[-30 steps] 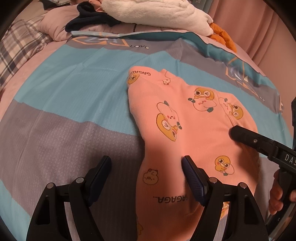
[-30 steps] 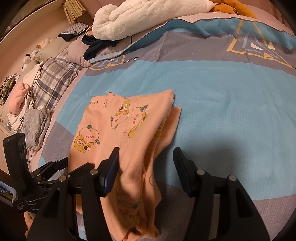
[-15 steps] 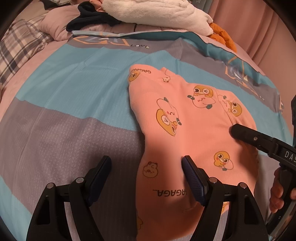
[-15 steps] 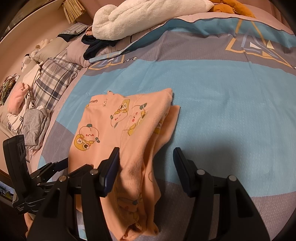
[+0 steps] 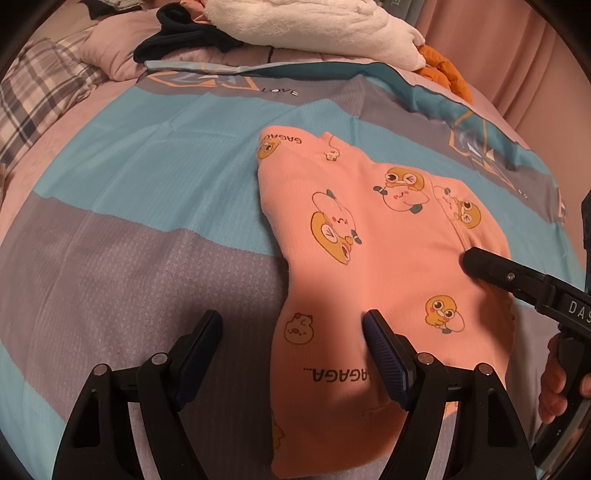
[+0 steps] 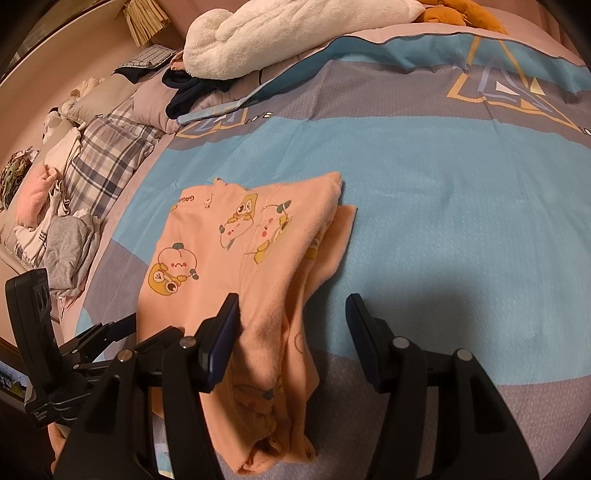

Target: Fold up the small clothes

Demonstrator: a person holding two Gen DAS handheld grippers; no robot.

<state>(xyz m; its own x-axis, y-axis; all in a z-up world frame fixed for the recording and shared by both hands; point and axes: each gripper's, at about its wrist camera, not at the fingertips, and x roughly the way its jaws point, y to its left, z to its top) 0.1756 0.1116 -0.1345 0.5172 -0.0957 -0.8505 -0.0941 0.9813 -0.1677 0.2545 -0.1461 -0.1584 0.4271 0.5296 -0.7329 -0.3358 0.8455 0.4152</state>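
Note:
A small peach garment with cartoon duck prints (image 5: 373,266) lies folded on the blue and grey bedspread (image 5: 147,206). It also shows in the right wrist view (image 6: 236,258), with layered edges on its right side. My left gripper (image 5: 293,343) is open and empty, straddling the garment's near left edge. My right gripper (image 6: 291,328) is open and empty over the garment's near right edge. The right gripper's finger (image 5: 491,267) shows in the left wrist view, resting over the garment's right part.
A white fluffy blanket (image 5: 314,26), dark clothes (image 5: 184,40) and an orange item (image 5: 447,74) lie at the bed's far end. A plaid pillow (image 6: 107,166) and a heap of clothes (image 6: 51,229) lie left of the bedspread.
Both grippers have drifted slightly back from the garment. It lies still, and both stay open.

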